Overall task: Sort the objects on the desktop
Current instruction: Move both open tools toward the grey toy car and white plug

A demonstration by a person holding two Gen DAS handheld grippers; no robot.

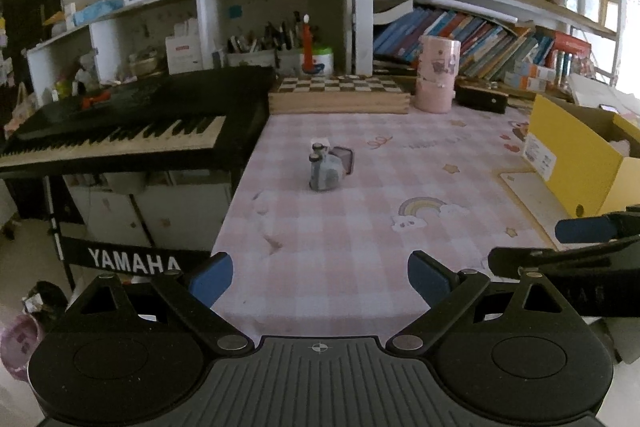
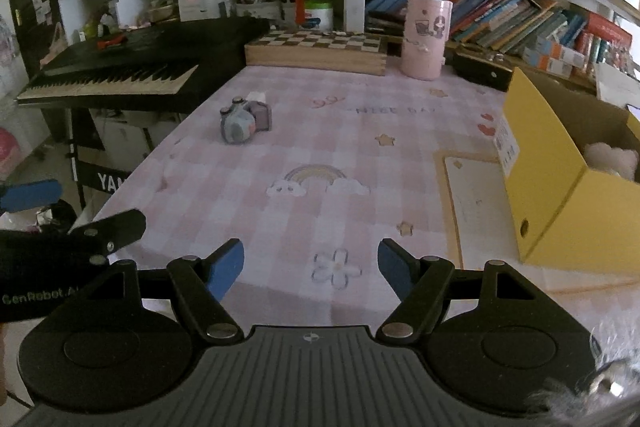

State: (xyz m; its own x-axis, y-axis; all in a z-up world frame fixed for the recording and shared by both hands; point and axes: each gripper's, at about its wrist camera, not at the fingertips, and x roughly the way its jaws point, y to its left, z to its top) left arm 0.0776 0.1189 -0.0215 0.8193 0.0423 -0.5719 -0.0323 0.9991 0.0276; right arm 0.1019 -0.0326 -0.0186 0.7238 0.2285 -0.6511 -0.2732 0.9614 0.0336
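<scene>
Toy camera (image 1: 326, 169) seen from the left wrist alone toward the counter's (image 1: 360, 227) left edge near the keyboard (image 1: 120, 131), well apart from the yellow box (image 1: 576, 163) at the right edge, probably the sorting bin; left gripper (image 1: 320, 277) over the near edge, jaws wide with nothing between, aimed roughly at the toy as if lining up a reach. From the right wrist, same toy (image 2: 240, 123) far left, box (image 2: 560, 195) open-topped with something pale and fluffy (image 2: 612, 157) inside; right gripper (image 2: 310, 269) likewise spread and empty over the near edge.
</scene>
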